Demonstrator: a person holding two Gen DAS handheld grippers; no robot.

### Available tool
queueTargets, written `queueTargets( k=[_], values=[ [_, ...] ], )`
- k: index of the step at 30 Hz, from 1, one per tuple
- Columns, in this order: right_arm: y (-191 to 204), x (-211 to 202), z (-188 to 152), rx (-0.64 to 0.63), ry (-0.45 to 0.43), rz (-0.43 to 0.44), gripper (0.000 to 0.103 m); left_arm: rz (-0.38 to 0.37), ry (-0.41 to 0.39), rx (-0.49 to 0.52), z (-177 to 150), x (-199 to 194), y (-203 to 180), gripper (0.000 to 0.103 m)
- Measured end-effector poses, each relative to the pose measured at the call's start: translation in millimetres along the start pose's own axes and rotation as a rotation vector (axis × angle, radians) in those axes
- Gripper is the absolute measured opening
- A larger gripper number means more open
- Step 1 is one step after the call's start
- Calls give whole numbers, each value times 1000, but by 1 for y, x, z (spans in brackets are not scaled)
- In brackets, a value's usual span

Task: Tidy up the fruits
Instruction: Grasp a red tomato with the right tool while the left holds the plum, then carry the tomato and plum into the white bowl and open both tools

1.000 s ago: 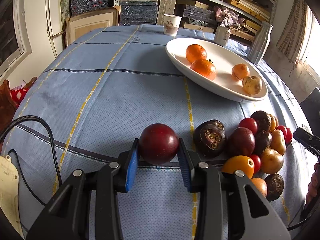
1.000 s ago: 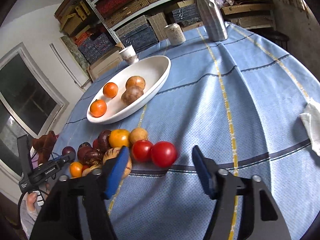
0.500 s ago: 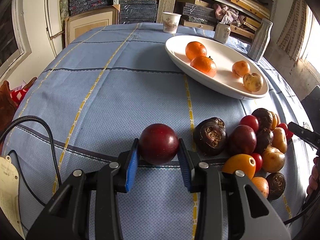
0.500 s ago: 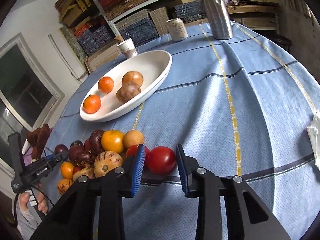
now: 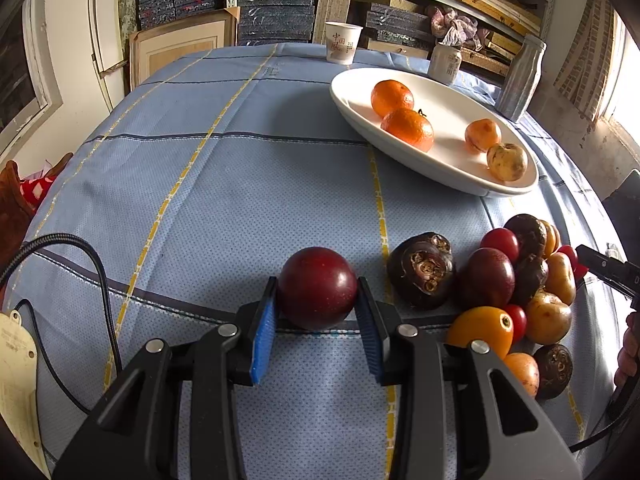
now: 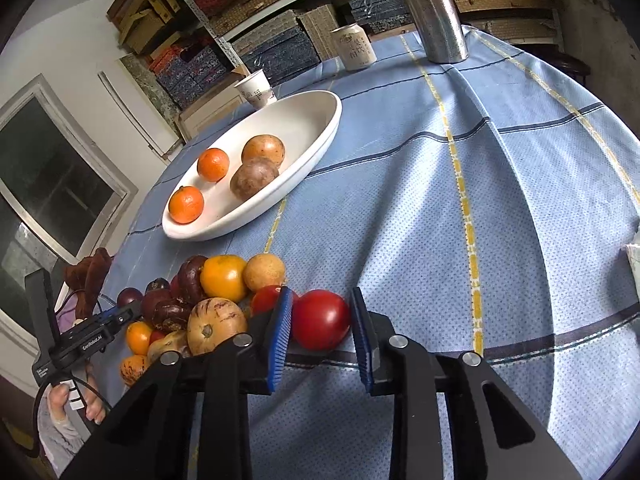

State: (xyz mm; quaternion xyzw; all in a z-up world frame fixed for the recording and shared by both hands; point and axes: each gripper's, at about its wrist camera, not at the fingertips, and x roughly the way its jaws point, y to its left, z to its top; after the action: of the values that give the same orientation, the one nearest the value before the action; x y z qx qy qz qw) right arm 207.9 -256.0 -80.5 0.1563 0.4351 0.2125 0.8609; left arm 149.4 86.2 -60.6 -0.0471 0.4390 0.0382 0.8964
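The left gripper (image 5: 317, 314) squeezes a round dark-red plum (image 5: 317, 288). The right gripper (image 6: 322, 334) squeezes a shiny red tomato (image 6: 320, 319), at 3 o'clock from the fruit pile (image 6: 208, 304). Tomatoes squash easily; hold the sides gently.

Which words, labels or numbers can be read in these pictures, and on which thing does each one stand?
"GenRobot.AI": white print on the other black gripper body, seen at the lower left of the right wrist view.
Paper cup: red characters, too small to read.
Can: dark printed characters, too blurred to read.
Cream tag at the left edge of the left wrist view: faint lines of print, unreadable.
Nothing else carries readable text.
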Motion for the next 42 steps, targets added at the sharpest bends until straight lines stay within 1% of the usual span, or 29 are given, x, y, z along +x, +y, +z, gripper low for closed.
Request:
queueTargets(
  k=[4, 9, 15, 18, 22, 24, 26, 29, 34, 37, 40, 41, 42],
  values=[
    [-1, -3, -1, -2, -11, -6, 28, -5, -10, 11, -1, -2, -1, 37],
    [2, -14, -2, -13, -58, -7, 28, -20, -26, 11, -1, -6, -2, 37],
    [4, -31, 2, -10, -127, 0, 28, -30, -91, 18, 5, -22, -6, 36],
    [12, -37, 13, -25, -130, 18, 28, -48, -98, 27, 23, -29, -11, 36],
    [47, -57, 51, -115, -179, 19, 28, -18, -140, 71, 66, -40, -28, 36],
    [66, -59, 73, -158, -199, 13, 28, -6, -163, 87, 90, -40, -37, 36],
    [80, -50, 92, -182, -197, 4, 28, -5, -168, 96, 112, -31, -47, 36],
    [92, -19, 119, -204, -176, -20, 28, -9, -150, 92, 137, -8, -55, 36],
    [87, 43, 144, -154, -117, -21, 28, -22, -85, 85, 166, 40, -64, 36],
    [78, 74, 154, -129, -83, -30, 28, -36, -54, 107, 177, 65, -76, 36],
    [68, 93, 158, -122, -51, -57, 28, -61, -29, 132, 180, 83, -91, 36],
    [65, 96, 157, -120, -45, -67, 28, -64, -27, 138, 180, 86, -94, 37],
    [63, 100, 157, -120, -35, -77, 30, -45, -48, 157, 180, 87, -100, 37]
  ],
)
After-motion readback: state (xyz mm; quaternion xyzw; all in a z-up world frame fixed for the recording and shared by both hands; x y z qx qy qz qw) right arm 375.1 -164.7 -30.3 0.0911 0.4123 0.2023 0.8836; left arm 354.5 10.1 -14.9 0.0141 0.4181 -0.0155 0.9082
